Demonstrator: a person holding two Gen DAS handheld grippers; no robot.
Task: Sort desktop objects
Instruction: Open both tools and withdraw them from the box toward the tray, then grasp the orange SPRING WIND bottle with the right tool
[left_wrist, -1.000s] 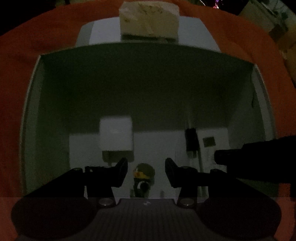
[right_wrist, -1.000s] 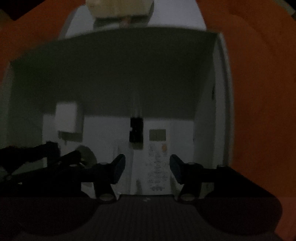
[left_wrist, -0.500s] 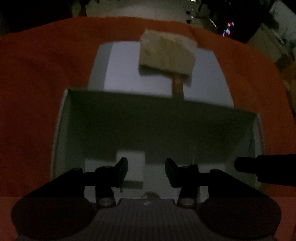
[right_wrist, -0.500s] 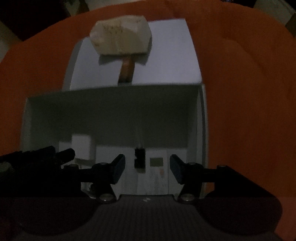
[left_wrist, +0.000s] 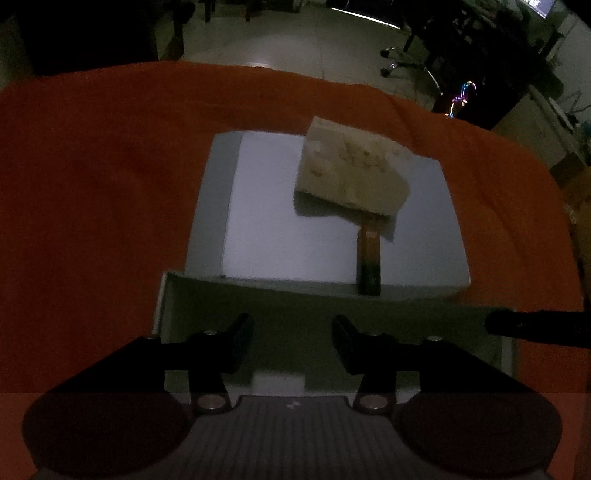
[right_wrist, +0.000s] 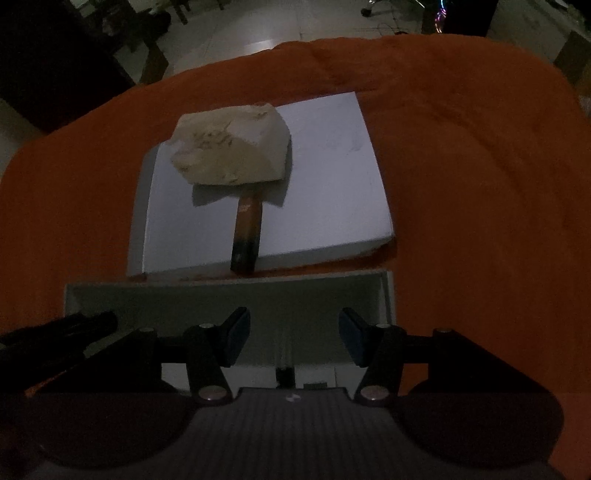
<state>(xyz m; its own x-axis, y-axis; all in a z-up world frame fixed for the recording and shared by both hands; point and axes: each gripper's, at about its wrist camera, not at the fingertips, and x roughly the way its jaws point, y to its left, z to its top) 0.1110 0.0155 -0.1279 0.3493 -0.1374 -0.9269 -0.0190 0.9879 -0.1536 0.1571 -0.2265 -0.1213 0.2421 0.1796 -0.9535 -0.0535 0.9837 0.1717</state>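
Note:
An open white box (left_wrist: 295, 306) (right_wrist: 221, 299) stands on an orange cloth. My left gripper (left_wrist: 291, 328) hangs above its near part, jaws opening slightly, nothing between them. My right gripper (right_wrist: 293, 321) hovers open and empty over the box too; one of its fingers (left_wrist: 535, 328) shows at the right of the left wrist view. Inside the box, a white block (left_wrist: 279, 382) and a small black item (right_wrist: 284, 373) peek out past the gripper bodies. The rest of the box floor is hidden.
Behind the box lies its flat white lid (left_wrist: 277, 229) (right_wrist: 325, 177). On it rest a cream crumpled packet (left_wrist: 351, 173) (right_wrist: 229, 151) and a brown-handled tool (left_wrist: 369, 258) (right_wrist: 247, 229). Orange cloth (left_wrist: 92, 184) spreads all around. A dark room with chairs lies beyond.
Both grippers have risen and drawn back out of the box. The small figure and the remote on the box floor have slipped out of view; the lid and room now show.

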